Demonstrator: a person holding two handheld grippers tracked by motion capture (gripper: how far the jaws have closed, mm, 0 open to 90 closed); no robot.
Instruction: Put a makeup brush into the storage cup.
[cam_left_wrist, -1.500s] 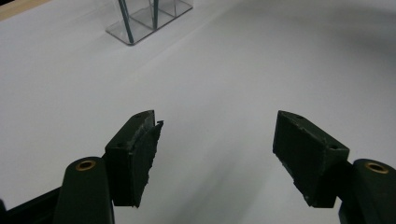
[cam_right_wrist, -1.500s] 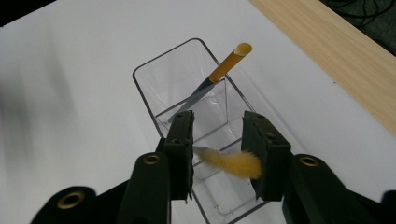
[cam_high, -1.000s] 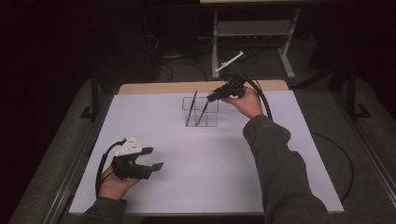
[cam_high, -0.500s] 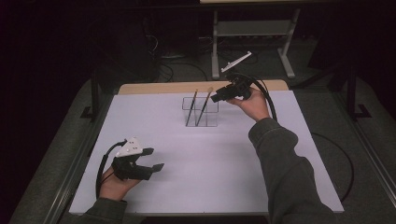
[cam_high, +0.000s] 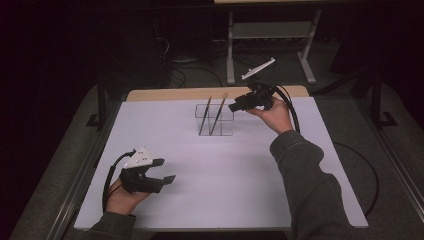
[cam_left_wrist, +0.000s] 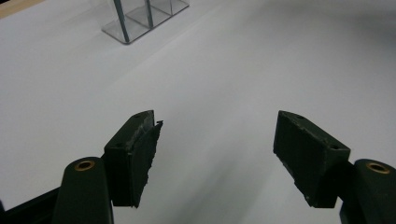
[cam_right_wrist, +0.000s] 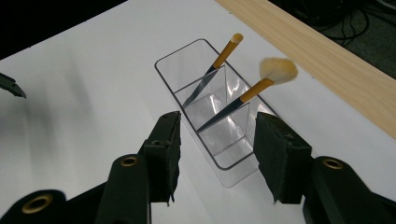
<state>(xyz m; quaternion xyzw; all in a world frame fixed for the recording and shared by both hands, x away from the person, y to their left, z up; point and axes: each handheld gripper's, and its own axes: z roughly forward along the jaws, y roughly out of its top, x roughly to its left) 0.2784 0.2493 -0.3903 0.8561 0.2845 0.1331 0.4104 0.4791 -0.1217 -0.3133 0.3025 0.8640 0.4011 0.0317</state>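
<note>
My right hand-held gripper (cam_right_wrist: 217, 156), jaws just opening and empty, hangs over the clear compartmented plastic holder (cam_right_wrist: 219, 140); left hand-held gripper (cam_left_wrist: 215, 154) spread on the table (cam_left_wrist: 233, 60)

Two brushes (cam_right_wrist: 236, 100) leaning in clear organizer (cam_right_wrist: 219, 149).

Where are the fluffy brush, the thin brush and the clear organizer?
fluffy brush (cam_right_wrist: 278, 70), right gripper view, on its pale bristle head.
thin brush (cam_right_wrist: 227, 51), right gripper view, on its orange upper handle.
clear organizer (cam_right_wrist: 164, 70), right gripper view, on its far rim.
</note>
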